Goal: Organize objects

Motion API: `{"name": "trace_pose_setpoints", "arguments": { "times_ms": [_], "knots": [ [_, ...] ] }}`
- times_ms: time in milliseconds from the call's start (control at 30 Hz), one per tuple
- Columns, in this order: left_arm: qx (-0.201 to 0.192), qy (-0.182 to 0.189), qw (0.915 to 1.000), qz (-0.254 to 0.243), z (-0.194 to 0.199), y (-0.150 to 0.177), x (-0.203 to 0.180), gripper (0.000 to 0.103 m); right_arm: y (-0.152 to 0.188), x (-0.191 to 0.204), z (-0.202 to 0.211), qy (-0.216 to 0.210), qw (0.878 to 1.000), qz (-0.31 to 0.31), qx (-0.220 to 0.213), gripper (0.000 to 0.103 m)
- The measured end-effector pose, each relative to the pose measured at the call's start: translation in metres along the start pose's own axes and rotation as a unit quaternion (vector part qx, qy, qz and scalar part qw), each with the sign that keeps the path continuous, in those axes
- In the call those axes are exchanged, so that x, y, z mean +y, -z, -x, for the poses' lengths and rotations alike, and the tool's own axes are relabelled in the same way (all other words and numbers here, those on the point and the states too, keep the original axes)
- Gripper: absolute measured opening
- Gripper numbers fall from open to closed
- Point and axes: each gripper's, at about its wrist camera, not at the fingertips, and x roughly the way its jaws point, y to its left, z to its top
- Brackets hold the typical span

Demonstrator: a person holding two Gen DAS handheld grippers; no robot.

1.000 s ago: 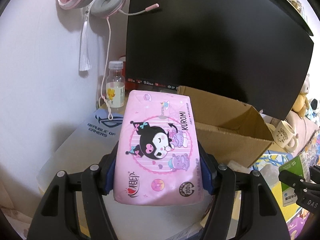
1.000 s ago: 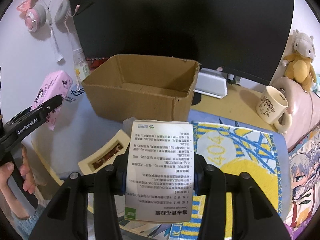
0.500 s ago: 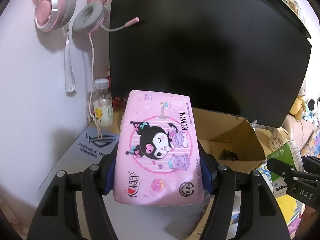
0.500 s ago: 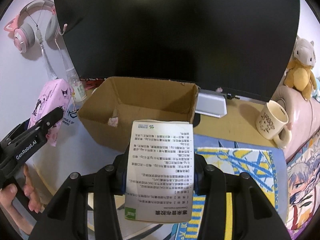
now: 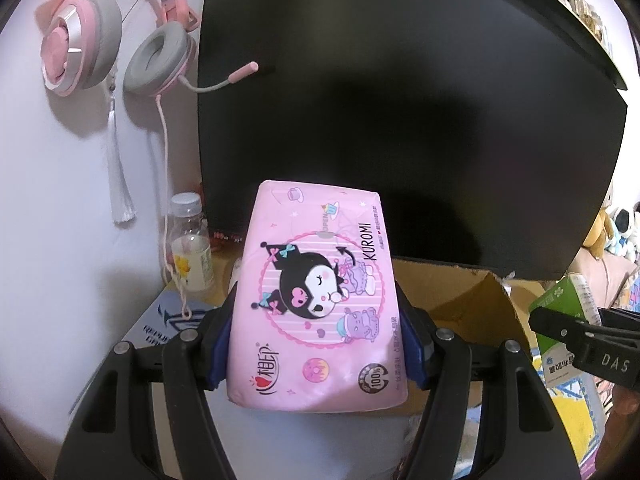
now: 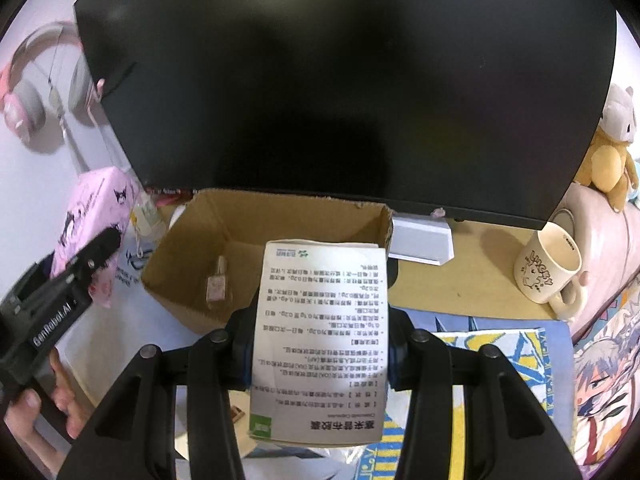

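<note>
My left gripper (image 5: 316,344) is shut on a pink Kuromi tissue pack (image 5: 316,300) and holds it in the air, left of an open cardboard box (image 5: 460,304). My right gripper (image 6: 320,352) is shut on a white medicine box with green trim (image 6: 320,340), held above the near side of the cardboard box (image 6: 276,220). A small bottle (image 6: 217,284) lies inside the box. The tissue pack (image 6: 96,216) and left gripper (image 6: 80,268) show at the left of the right wrist view. The medicine box (image 5: 560,320) shows at the right of the left wrist view.
A large black monitor (image 6: 340,80) stands right behind the box. A pink headset (image 5: 100,32) hangs on the wall at left, above a drink bottle (image 5: 190,252). A cream mug (image 6: 548,272), a plush toy (image 6: 608,152) and a white stand (image 6: 420,240) are at right.
Both grippers have risen and moved forward towards the box, each still holding its item. The inside of the box and the small bottle in it have come into view.
</note>
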Motion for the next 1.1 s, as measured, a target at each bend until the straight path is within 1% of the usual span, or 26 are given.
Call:
{"name": "trace_pose_setpoints", "arguments": {
  "times_ms": [67,200,267,333,400,567,700,833,900,967,1033,1100],
  "knots": [
    [-0.004,0.0,1.0,0.008,-0.003,-0.001,0.002,0.066,-0.004,-0.001,-0.003,-0.005,1.0,-0.005,-0.003,0.05],
    [-0.007,0.003,0.9999,0.009,-0.011,-0.001,-0.001,0.066,-0.008,-0.002,-0.012,-0.012,1.0,-0.005,-0.006,0.05],
    [-0.018,0.004,0.9998,0.012,-0.012,-0.001,-0.003,0.066,-0.01,-0.002,-0.016,-0.016,1.0,-0.003,-0.006,0.05],
    [-0.037,-0.01,0.9992,0.01,-0.011,-0.001,-0.008,0.066,-0.012,-0.002,-0.023,-0.025,1.0,-0.005,-0.003,0.05],
    [-0.041,-0.021,0.9989,0.003,-0.014,0.0,-0.012,0.066,-0.014,-0.003,-0.03,-0.034,0.999,-0.016,0.002,0.05],
    [-0.029,-0.012,0.9995,0.007,-0.026,0.001,-0.016,0.066,-0.017,-0.003,-0.038,-0.046,0.999,-0.016,-0.01,0.05],
    [-0.029,-0.006,0.9995,0.002,-0.032,0.003,-0.02,0.066,-0.018,-0.002,-0.042,-0.051,0.998,-0.01,-0.023,0.05],
    [-0.027,0.003,0.9996,-0.009,-0.038,0.006,-0.027,0.066,-0.018,-0.001,-0.044,-0.045,0.998,-0.011,-0.04,0.05],
    [-0.027,0.008,0.9995,-0.011,-0.04,0.009,-0.029,0.066,-0.017,-0.002,-0.047,-0.05,0.998,-0.016,-0.04,0.05],
    [-0.033,0.005,0.9995,-0.003,-0.043,0.011,-0.03,0.066,-0.017,-0.004,-0.05,-0.055,0.998,-0.023,-0.036,0.05],
    [-0.031,-0.002,0.9995,-0.005,-0.045,0.012,-0.032,0.066,-0.017,-0.007,-0.054,-0.061,0.997,-0.03,-0.032,0.05],
    [-0.029,0.003,0.9996,-0.005,-0.045,0.013,-0.031,0.066,-0.017,-0.009,-0.058,-0.065,0.997,-0.034,-0.028,0.05]
  ]
}}
